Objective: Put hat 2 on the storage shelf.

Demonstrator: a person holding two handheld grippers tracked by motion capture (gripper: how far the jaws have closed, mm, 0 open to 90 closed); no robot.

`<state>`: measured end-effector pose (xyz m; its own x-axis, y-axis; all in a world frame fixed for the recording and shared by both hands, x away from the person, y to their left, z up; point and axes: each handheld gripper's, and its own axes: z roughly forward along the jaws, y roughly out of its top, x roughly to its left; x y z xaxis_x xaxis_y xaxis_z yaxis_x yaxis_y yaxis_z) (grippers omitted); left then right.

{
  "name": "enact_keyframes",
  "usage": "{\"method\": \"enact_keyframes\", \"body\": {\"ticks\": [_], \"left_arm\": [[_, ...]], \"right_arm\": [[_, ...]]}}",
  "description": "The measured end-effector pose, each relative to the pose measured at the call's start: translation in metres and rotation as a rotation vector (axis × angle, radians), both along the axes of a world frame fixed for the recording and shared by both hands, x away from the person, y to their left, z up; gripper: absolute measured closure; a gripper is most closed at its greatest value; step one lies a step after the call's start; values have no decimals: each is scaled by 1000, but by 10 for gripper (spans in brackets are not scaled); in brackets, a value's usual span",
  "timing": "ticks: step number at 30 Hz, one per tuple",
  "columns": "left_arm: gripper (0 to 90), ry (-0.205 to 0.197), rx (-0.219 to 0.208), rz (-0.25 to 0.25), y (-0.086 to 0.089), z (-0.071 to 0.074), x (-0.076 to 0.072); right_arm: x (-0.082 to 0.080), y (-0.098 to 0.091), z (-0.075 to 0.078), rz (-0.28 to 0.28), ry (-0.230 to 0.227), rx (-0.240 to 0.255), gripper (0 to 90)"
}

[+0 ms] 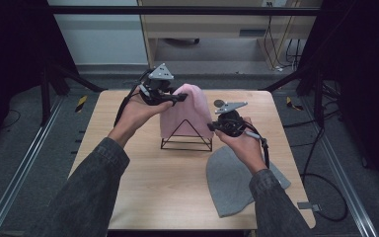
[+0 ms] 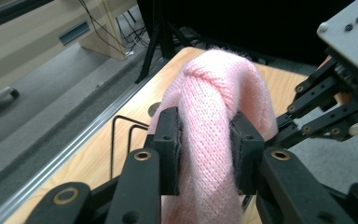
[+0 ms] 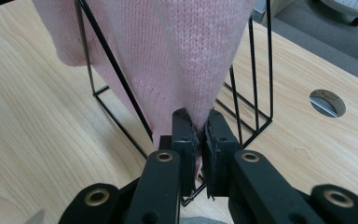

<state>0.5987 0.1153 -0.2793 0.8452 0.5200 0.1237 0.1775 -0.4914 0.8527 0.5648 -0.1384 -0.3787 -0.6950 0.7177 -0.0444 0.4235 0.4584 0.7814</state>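
A pink knit hat (image 1: 185, 111) hangs over a black wire triangle stand (image 1: 187, 140) in the middle of the table. My left gripper (image 1: 180, 97) is at the hat's top; in the left gripper view its pads press a thick fold of the pink hat (image 2: 214, 88) from both sides, around (image 2: 207, 149). My right gripper (image 1: 212, 127) is low at the hat's right side. In the right gripper view its jaws (image 3: 200, 135) are pinched on the bottom edge of the pink hat (image 3: 177, 56), just in front of the stand's wires (image 3: 116, 70).
A grey knit hat (image 1: 229, 182) lies flat on the wooden table (image 1: 128, 173) near its front right corner, under my right forearm. A round cable hole (image 1: 219, 102) sits behind the stand. Black frame legs and cables surround the table.
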Motion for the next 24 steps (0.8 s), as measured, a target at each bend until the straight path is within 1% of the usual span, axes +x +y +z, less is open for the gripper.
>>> {"method": "enact_keyframes", "body": {"ticks": [2,6,9,11,13,15,17,18,20,23,24], "left_arm": [[687,7,-4,11,1,-2,0],[692,8,-13,12,1,-4,-3],[699,12,-4,8,-1,-6,-7],[712,16,3,18,-3,-7,-9],[716,25,0,16,-5,-9,-10],[717,27,6,17,-7,-10,-13],[717,33,6,13,-8,-12,-15],[715,41,21,12,-10,-15,-15],[714,50,37,13,-10,-19,-15],[714,62,48,9,-11,-23,-16],[714,62,46,7,-11,-25,-16]], "right_arm": [[0,0,0,1,2,-2,848],[-1,0,-1,4,7,-5,848],[-1,0,-3,8,16,-11,847],[-2,0,-4,14,26,-11,826],[-4,-1,-6,9,31,-11,734],[-8,-5,-6,-1,29,-6,656],[-11,-11,-6,-20,32,-3,570],[-16,-18,-6,-36,23,-14,509],[-21,-26,-6,-63,16,-16,466],[-27,-40,-6,-84,21,-26,455],[-27,-40,-6,-84,21,-26,455]]}}
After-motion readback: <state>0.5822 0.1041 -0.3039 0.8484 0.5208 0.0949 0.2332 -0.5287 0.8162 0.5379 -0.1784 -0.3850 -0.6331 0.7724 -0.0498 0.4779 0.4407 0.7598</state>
